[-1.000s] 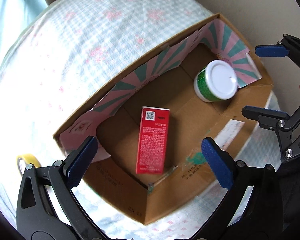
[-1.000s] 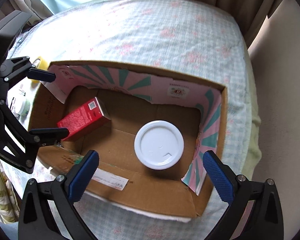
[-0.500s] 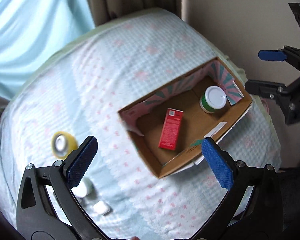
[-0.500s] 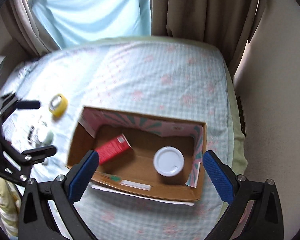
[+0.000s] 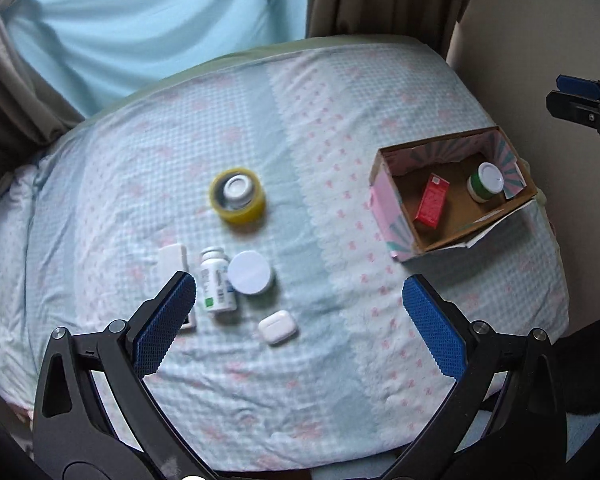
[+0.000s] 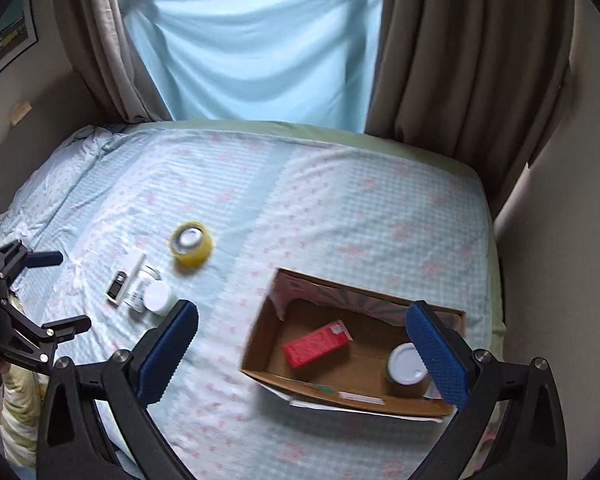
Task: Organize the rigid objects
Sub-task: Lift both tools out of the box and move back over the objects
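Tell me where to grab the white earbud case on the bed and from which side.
Take the earbud case across its short sides, coming straight down from above. It lies flat on the soft sheet, clear of the white-lidded jar and pill bottle, so the open left gripper's fingers could straddle it, probably without bumping either.

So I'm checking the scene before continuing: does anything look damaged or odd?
The cardboard box looks worn: its near edge is ragged, with a white flap sticking out. A small jar sits inside the yellow tape roll. Nothing is spilled.
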The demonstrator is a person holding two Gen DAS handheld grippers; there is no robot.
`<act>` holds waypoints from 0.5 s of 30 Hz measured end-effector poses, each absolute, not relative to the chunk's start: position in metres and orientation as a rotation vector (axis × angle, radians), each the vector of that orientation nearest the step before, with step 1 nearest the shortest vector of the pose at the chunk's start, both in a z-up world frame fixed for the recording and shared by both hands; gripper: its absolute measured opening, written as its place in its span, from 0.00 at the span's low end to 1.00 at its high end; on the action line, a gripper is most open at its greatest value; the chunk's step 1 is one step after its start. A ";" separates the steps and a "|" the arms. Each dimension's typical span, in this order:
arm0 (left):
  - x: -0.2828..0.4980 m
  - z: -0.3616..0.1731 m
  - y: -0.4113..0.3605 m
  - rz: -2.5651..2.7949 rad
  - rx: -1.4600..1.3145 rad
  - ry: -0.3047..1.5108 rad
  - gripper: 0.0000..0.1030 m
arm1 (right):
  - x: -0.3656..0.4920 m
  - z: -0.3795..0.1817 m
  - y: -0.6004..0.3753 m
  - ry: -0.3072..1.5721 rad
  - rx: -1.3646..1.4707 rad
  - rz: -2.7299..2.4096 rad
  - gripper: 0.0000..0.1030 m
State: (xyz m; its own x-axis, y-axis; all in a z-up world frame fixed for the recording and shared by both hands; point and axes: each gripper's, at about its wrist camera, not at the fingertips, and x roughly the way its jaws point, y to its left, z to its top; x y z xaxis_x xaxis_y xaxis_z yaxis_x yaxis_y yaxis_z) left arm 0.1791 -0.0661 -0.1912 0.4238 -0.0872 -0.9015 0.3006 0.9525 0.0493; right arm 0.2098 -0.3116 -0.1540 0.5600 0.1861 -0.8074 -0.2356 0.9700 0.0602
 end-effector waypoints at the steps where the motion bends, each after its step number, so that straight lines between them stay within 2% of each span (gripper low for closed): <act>1: 0.177 -0.192 -0.051 -0.231 0.205 1.112 1.00 | 0.209 -0.153 -0.302 0.943 -0.048 0.254 1.00; 7: 0.174 -0.223 0.028 -0.171 0.136 1.165 1.00 | 0.219 -0.166 -0.240 0.950 -0.020 0.296 1.00; 15: 0.198 -0.306 0.075 -0.156 0.131 1.267 1.00 | 0.251 -0.223 -0.162 0.978 -0.024 0.314 1.00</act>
State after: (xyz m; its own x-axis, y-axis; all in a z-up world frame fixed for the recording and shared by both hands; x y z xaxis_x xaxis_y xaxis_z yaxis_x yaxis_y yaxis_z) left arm 0.1984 0.0750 -0.3061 0.2915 -0.0444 -0.9555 0.1886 0.9820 0.0119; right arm 0.2505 -0.1621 -0.2232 0.5176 0.2512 -0.8179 -0.2723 0.9546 0.1209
